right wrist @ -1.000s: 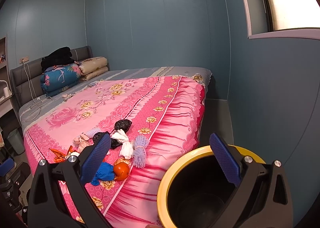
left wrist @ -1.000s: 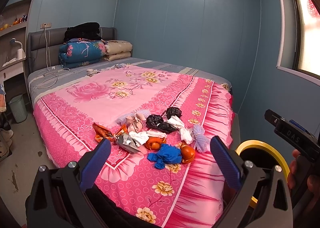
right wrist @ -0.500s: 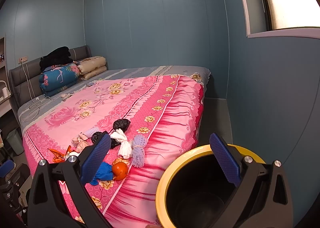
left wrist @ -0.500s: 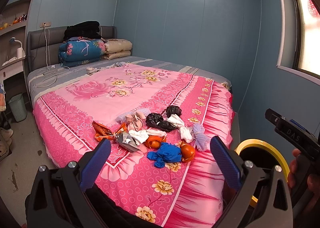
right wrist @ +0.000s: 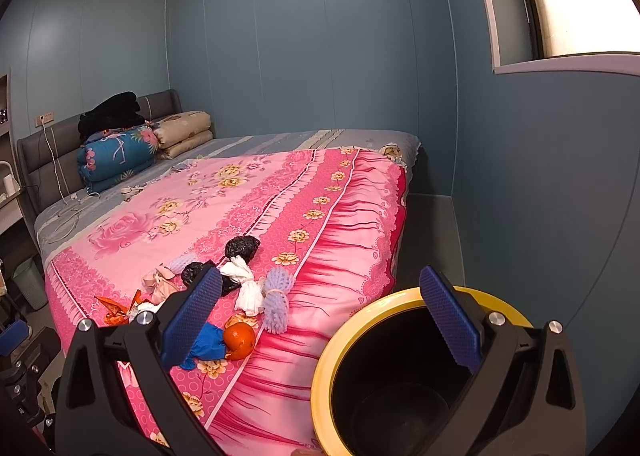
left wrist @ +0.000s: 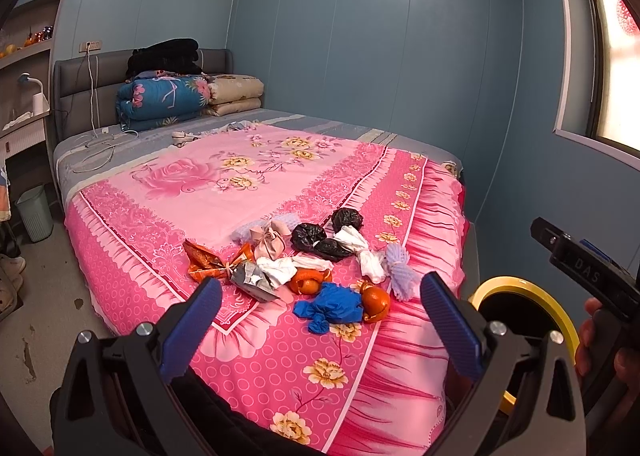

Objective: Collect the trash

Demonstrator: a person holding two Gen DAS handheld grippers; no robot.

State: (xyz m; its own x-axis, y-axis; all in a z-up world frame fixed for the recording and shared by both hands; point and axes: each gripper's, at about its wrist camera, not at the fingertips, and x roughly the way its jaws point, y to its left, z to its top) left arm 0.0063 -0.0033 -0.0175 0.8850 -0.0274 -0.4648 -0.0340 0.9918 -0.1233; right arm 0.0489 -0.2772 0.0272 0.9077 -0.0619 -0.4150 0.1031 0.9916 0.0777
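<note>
Left gripper [left wrist: 320,330], black frame with blue ribbed pads: spread wide, holding nothing, touching nothing. Right gripper [right wrist: 320,316], same build: likewise wide apart and empty, poised above the yellow-rimmed black round bin [right wrist: 340,340], without contact. Bin on the floor just beside the bed's foot corner, at 5 o'clock from the trash pile.

Trash heaped on the pink floral bedspread [left wrist: 248,180] near its foot edge, ahead of the left gripper at 12 o'clock. Nearest: crumpled blue wad [left wrist: 332,306] touching a peeled orange [left wrist: 375,302] at its 3 o'clock. Behind those: grey foil scrap [left wrist: 252,278], orange foil wrapper [left wrist: 204,262] at 9 o'clock, knotted white tissue bundles [left wrist: 362,252], lilac foam net sleeve [left wrist: 400,268] at 2 o'clock. Farther back: pale pink tied pouch [left wrist: 269,242] and knotted black plastic bags [left wrist: 316,240].

Nothing between either gripper and the pile. At the far end, folded blue floral quilt [left wrist: 164,98] against the grey headboard [left wrist: 80,88].
</note>
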